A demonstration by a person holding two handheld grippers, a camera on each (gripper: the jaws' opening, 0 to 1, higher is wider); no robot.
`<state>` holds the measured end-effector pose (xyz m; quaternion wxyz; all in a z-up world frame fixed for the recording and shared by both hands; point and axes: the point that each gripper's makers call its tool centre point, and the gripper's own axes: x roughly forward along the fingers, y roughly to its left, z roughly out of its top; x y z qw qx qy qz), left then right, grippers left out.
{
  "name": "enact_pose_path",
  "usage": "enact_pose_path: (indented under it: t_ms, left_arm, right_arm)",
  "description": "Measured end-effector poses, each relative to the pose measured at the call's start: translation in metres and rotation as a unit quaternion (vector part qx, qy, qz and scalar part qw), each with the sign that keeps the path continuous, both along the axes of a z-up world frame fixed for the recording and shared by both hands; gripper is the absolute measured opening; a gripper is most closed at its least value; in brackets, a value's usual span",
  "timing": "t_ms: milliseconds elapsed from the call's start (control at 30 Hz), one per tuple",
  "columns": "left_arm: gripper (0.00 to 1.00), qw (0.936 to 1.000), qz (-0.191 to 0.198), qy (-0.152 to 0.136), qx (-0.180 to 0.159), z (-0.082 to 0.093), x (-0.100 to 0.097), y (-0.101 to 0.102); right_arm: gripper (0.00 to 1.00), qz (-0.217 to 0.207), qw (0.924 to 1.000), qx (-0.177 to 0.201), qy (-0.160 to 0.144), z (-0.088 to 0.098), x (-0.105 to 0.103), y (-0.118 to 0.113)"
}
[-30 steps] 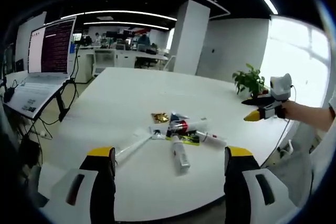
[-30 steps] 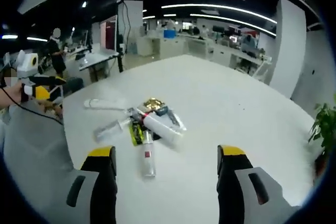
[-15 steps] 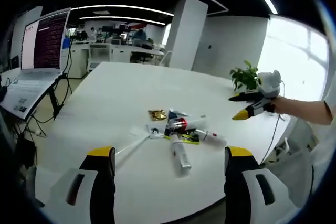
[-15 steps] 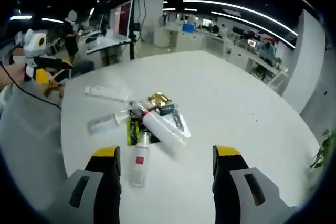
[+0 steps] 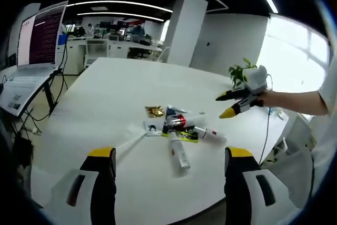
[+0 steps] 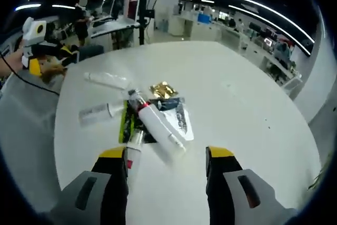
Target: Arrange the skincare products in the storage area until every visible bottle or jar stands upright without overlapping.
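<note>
On the table: tubes lying piled.
Left gripper: jaws apart, empty.
Right gripper: jaws apart, empty.

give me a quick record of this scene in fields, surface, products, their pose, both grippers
surface: round white table
products: pile of skincare tubes, several overlapping
pose: all lying flat, none upright
largest item: white tube with red band, lying across the pile
apart from pile: white tube
left hand-held gripper: open, empty, above the table's near edge
right hand-held gripper: open, empty, just short of the pile
</note>
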<state>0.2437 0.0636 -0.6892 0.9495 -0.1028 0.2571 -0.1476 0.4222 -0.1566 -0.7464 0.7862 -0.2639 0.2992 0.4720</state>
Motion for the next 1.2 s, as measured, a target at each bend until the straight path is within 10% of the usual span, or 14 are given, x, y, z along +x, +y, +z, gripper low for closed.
enact_pose_path:
  t_ms: [1200]
  left_arm:
    - [0.76,0.9998,0.016,0.008,-0.010,-0.005,-0.009,0.009]
  right_arm:
    - [0.32,0.157,0.9768,-0.141,0.036,-0.066,0.015,0.080]
